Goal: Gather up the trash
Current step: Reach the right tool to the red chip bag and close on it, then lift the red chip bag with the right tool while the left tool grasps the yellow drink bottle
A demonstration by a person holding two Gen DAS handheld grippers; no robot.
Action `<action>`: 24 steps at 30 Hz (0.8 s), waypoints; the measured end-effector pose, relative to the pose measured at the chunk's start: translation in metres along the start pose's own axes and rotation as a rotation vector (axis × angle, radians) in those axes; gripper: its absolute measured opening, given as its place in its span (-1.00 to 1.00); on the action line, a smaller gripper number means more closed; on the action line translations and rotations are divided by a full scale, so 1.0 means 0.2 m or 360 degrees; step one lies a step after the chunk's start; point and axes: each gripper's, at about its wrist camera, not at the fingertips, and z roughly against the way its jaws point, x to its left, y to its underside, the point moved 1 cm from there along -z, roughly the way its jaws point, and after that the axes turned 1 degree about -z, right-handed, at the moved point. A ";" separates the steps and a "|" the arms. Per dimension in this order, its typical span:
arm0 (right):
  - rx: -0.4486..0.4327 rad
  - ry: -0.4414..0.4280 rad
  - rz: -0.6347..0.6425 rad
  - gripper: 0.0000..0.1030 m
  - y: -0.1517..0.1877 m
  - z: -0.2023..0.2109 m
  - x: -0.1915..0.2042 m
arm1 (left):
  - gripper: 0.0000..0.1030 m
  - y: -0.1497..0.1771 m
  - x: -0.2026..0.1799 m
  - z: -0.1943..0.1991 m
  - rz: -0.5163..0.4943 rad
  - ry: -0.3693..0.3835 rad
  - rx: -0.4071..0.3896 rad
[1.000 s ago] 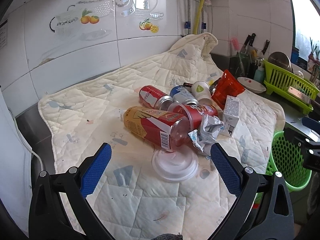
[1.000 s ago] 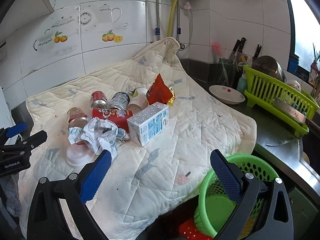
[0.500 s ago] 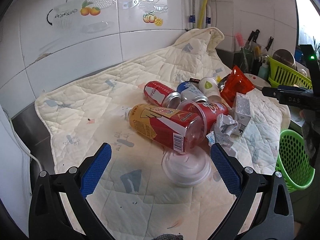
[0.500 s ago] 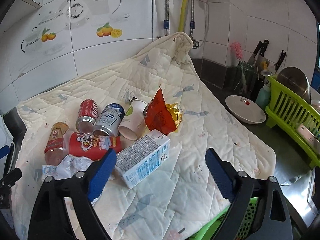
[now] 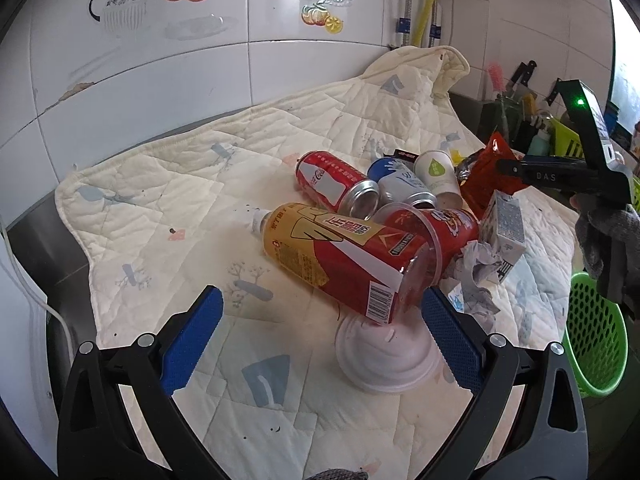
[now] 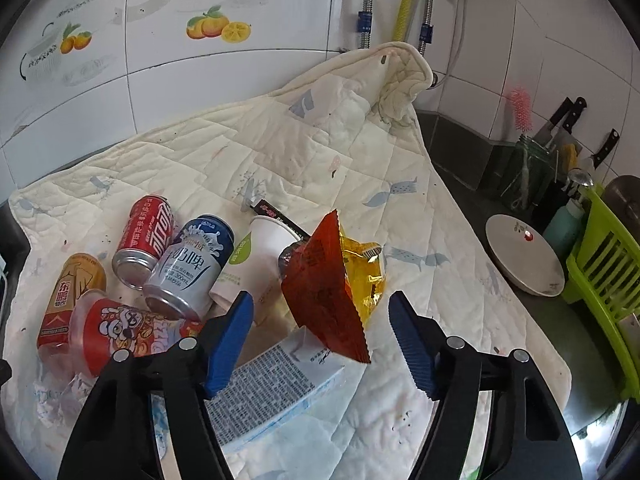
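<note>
right gripper: jaws closing round the wrapper, not pinching yet
left gripper: wide open, empty
risk: wrapper is floppy, could slip out

Cans left of cup, wrapper right.

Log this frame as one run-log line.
phase: reach | right gripper: closing around red snack bag, no contact | left gripper: open, empty | green basket: nothing visible inside

Glossy crinkled foil snack bag on matt quilted cloth.
</note>
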 end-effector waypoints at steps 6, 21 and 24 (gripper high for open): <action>0.0052 0.0019 0.0045 0.02 -0.03 -0.11 0.00 | 0.88 -0.06 0.03 -0.06 0.0054 0.0002 0.0029; -0.0025 0.0023 0.0053 -0.77 -0.02 -0.01 0.01 | 0.88 -0.22 0.07 -0.22 0.0295 0.0065 0.0169; -0.0076 0.0018 0.0054 -0.78 -0.03 0.05 0.01 | 0.88 -0.24 0.08 -0.30 0.0390 0.0077 0.0257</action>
